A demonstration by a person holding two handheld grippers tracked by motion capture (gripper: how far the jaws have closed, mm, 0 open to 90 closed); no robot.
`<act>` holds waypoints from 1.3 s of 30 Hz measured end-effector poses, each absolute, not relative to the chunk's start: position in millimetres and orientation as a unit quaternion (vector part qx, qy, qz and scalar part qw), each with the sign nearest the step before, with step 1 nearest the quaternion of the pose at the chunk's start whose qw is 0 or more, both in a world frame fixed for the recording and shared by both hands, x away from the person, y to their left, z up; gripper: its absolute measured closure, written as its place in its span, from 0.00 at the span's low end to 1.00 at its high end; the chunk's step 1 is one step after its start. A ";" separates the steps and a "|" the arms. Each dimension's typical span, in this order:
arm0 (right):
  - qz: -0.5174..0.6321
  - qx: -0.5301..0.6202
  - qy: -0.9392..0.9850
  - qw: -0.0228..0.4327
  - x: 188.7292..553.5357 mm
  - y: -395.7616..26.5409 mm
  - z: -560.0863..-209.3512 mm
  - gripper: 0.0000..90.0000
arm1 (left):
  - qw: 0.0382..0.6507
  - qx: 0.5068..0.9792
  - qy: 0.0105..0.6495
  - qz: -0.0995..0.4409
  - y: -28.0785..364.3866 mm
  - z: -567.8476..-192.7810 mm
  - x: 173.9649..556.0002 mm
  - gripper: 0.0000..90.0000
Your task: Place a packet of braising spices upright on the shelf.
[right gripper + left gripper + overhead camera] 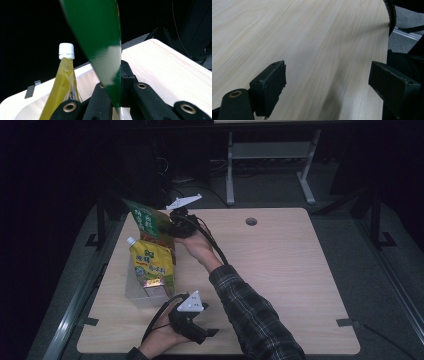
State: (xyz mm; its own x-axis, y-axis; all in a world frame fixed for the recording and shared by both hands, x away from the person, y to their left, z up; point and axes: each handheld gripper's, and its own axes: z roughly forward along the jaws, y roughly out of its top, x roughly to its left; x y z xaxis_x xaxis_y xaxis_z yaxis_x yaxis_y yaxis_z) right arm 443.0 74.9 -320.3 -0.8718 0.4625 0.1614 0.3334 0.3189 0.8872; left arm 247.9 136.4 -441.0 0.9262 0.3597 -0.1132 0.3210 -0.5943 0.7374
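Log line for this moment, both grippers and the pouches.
right gripper: shut on green pouch, held above clear bin | left gripper: open, holding nothing, low over table | yellow pouch: upright in bin

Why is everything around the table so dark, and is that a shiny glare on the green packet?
High view: light falls on the table while the room behind stays nearly black. Right gripper view: the green pouch, pinched in the right gripper, shows a pale glossy reflection. Left gripper view: a soft shadow lies between the left gripper jaws.
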 end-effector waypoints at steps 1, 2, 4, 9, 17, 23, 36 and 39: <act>0.528 0.244 0.811 0.062 443.2 76.2 -321.9 1.00 | 0.408 0.893 0.190 0.024 136.6 -441.1 248.1 0.15; 0.527 0.243 0.812 0.063 443.1 78.4 -324.0 1.00 | 0.408 0.893 0.188 0.026 136.8 -441.1 248.4 0.15; 0.525 0.239 0.815 0.062 442.2 81.7 -327.5 1.00 | 0.413 0.889 0.193 0.025 136.4 -441.5 247.7 0.15; 0.513 0.231 0.824 0.067 440.4 89.3 -338.4 1.00 | 0.409 0.892 0.189 0.027 138.0 -440.5 248.6 0.15; 0.501 0.237 0.830 0.063 442.0 92.2 -351.2 0.99 | 0.407 0.894 0.187 0.028 138.2 -441.1 249.3 0.15; 0.494 0.239 0.834 0.064 442.1 92.3 -354.7 0.93 | 0.408 0.893 0.188 0.027 138.2 -441.1 249.2 0.15; 0.491 0.254 0.831 0.067 431.4 59.1 -342.4 0.51 | 0.406 0.893 0.193 0.025 140.2 -442.1 251.2 0.15; 0.493 0.248 0.831 0.064 426.3 44.8 -340.1 0.49 | 0.408 0.891 0.199 0.024 140.7 -442.2 251.7 0.15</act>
State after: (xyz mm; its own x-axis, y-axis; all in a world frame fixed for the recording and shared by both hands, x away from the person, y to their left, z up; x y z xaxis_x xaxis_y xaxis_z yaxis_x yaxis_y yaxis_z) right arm 426.3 44.8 -340.1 -0.8690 0.4750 0.1384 0.3489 0.3902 0.8521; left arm 251.7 140.7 -442.2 0.9198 0.3741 -0.1184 0.3342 -0.5887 0.7360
